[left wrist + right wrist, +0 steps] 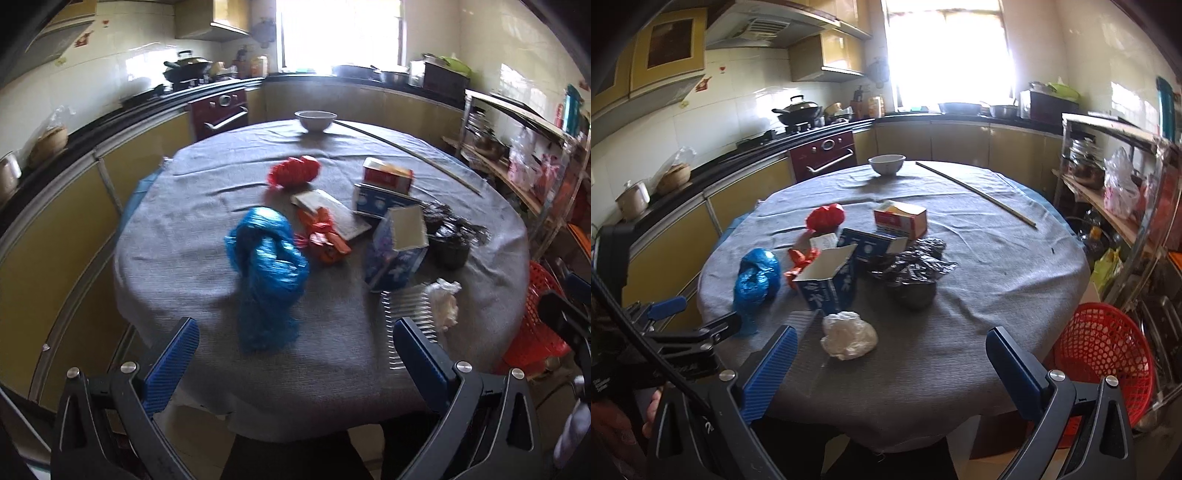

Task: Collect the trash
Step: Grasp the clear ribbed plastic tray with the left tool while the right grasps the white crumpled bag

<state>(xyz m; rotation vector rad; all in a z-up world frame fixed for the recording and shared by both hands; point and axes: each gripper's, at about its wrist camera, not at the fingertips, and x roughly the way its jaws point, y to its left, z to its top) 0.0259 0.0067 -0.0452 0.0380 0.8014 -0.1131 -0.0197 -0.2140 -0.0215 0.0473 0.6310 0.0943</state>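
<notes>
Trash lies clustered on the middle and near part of the round, grey-clothed surface (979, 280). Nearest the right claw (890, 350) is a crumpled white wad (849, 334), just ahead of its left finger and not touched by it. Beyond the wad stands an open blue carton (829, 282), tilted, with white characters on its side too blurred to read. To the carton's right sits a crumpled black bag (916, 271); behind it a second blue box (873, 242) and a red-and-white box (901, 218), their labels illegible. An orange wrapper (799, 262) and a red bag (825, 218) lie left of the cartons.

A crumpled blue bag (267, 273) lies directly ahead of the left claw (295, 347), between the lines of its two fingers but apart from both.

Both claws are spread wide, released, holding nothing and touching nothing.

A white bowl (886, 164) and a long thin stick (975, 194) rest at the far side of the surface. A red mesh basket (1104, 354) stands beside the surface, below its right edge.
</notes>
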